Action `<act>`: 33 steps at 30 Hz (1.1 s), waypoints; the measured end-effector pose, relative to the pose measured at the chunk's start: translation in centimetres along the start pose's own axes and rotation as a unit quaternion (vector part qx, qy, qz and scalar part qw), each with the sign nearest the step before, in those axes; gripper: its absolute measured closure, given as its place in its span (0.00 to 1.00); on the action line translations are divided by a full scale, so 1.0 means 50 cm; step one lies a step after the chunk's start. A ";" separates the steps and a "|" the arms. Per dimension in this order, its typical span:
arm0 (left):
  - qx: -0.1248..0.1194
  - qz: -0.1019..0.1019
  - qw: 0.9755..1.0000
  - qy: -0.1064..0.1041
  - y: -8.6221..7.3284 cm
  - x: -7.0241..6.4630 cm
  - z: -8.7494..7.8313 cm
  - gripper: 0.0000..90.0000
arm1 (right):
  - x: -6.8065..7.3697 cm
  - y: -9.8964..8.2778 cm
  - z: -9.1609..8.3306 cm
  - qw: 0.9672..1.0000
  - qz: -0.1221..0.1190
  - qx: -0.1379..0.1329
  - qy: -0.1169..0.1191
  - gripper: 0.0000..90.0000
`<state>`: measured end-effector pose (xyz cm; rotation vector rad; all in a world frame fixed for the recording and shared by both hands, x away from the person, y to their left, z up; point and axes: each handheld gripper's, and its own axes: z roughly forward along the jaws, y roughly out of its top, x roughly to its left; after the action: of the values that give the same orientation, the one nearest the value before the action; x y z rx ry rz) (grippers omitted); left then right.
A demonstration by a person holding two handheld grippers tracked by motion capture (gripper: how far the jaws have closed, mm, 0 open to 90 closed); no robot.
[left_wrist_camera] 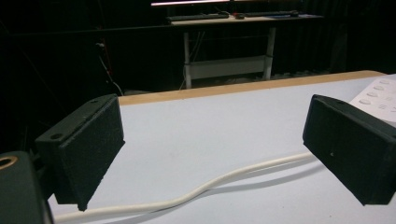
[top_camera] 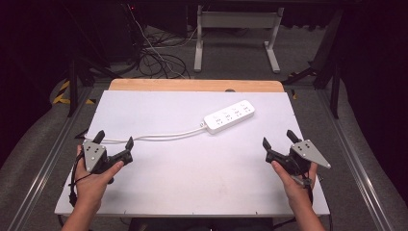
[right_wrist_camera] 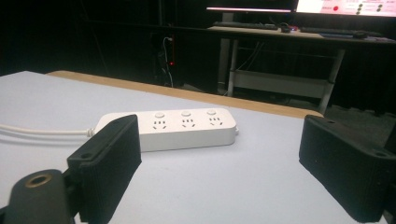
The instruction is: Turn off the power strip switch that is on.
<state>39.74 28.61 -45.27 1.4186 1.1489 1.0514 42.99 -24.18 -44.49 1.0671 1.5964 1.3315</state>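
Observation:
A white power strip [top_camera: 229, 116] lies on the white table top [top_camera: 192, 168], right of the middle toward the back. Its white cable [top_camera: 154, 137] runs left across the table to the left edge. My left gripper [top_camera: 114, 140] rests low at the front left, open and holding nothing, with the cable [left_wrist_camera: 196, 193] passing on the table just beyond its jaws. My right gripper [top_camera: 279, 138] stands open at the front right, with nothing between its jaws. The power strip [right_wrist_camera: 187, 128] lies some way ahead of it, its sockets and buttons facing up.
A wooden strip [top_camera: 195, 85] borders the table's far edge. Beyond it stand a white desk frame [top_camera: 235, 33] and loose cables [top_camera: 159, 60] on the floor. Metal rails [top_camera: 358, 168] run along both sides of the table.

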 end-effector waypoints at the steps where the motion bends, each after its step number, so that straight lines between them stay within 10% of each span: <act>1: 0.000 0.000 1.000 0.002 0.000 0.001 -0.001 0.06 | 0.002 0.000 0.003 1.000 -0.002 0.001 0.001 0.15; 20: 0.000 -0.002 1.000 -0.001 0.000 0.000 0.000 0.06 | 0.011 0.001 0.000 1.000 -0.020 0.007 0.015 0.34; 33: 0.000 -0.001 1.000 -0.005 0.001 -0.002 0.002 0.06 | 0.022 0.022 -0.020 0.997 -0.026 0.056 0.054 0.94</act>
<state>39.83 28.46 -45.25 1.4209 1.1440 1.0415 41.83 -23.35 -43.30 1.0275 1.7850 1.2964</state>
